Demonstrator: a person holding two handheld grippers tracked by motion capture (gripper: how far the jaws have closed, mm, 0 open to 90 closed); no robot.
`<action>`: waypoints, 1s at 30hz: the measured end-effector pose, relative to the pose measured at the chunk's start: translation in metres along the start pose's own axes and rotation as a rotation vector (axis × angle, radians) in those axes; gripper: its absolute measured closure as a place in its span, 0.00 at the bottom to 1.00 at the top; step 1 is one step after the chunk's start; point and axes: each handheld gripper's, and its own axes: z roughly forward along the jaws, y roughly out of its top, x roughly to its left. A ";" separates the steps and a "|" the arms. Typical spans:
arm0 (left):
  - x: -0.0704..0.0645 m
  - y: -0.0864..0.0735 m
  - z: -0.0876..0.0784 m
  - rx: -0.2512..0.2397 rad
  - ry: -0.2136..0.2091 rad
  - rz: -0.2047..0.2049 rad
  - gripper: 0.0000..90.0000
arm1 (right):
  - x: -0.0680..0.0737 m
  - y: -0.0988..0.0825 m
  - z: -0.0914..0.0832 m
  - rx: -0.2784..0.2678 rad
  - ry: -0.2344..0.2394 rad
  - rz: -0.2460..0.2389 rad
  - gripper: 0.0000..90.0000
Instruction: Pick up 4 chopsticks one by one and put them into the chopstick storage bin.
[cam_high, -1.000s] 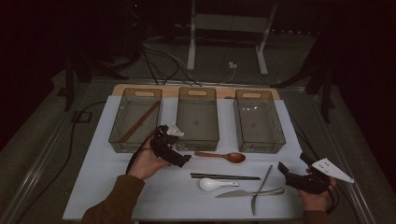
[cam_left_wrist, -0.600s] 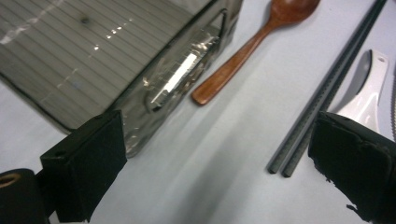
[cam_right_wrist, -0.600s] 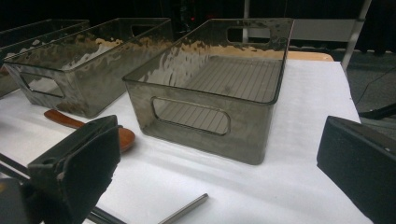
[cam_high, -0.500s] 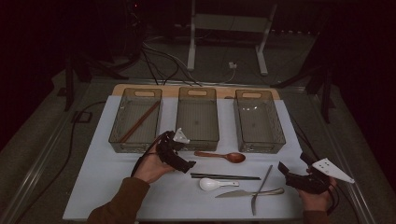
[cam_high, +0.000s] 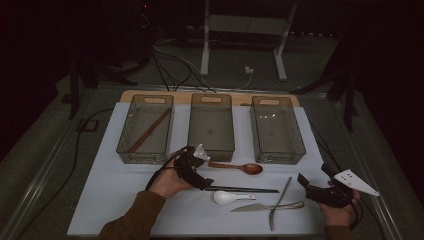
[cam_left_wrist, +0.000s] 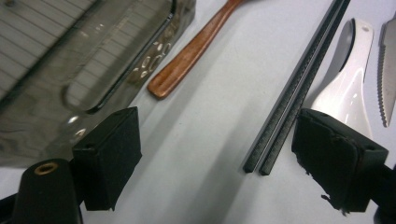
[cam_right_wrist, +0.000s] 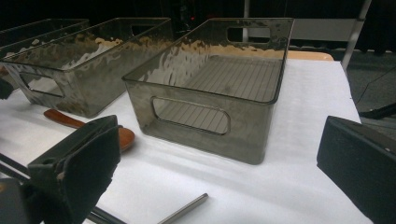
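My left gripper (cam_high: 205, 184) is low over the white mat (cam_high: 115, 200), at the left end of a pair of black chopsticks (cam_high: 245, 189). Its jaws have just been closing and still stand open. In the left gripper view (cam_left_wrist: 219, 135) the black chopsticks' (cam_left_wrist: 294, 93) near ends lie between the pads, close to the right pad and untouched. A wooden spoon (cam_high: 237, 166) (cam_left_wrist: 191, 51) lies just beyond, and a white spoon (cam_high: 230, 197) (cam_left_wrist: 345, 79) just in front. My right gripper (cam_high: 311, 179) (cam_right_wrist: 224, 154) stands open and empty at the mat's right front.
Three clear grey bins stand in a row at the back: left (cam_high: 125, 145), holding wooden chopsticks (cam_high: 150, 131), middle (cam_high: 212, 150) and right (cam_high: 300, 145) (cam_right_wrist: 252, 135). A serrated knife (cam_high: 267, 206) (cam_left_wrist: 387, 60) and a metal rod (cam_high: 280, 202) lie crossed near the front.
My left gripper has moved right and down from the left bin's front toward the black chopsticks. Its jaws have narrowed a little. The right gripper has not moved.
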 end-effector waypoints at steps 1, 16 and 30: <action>0.000 0.000 0.001 0.004 -0.001 0.004 0.19 | 0.000 0.000 0.000 0.000 0.000 0.000 0.00; -0.007 0.007 0.016 0.028 -0.033 0.052 0.33 | 0.000 0.000 0.000 0.000 0.000 0.001 0.00; -0.012 0.015 0.029 0.042 -0.095 0.096 0.55 | 0.000 0.000 0.000 0.000 0.000 -0.001 0.00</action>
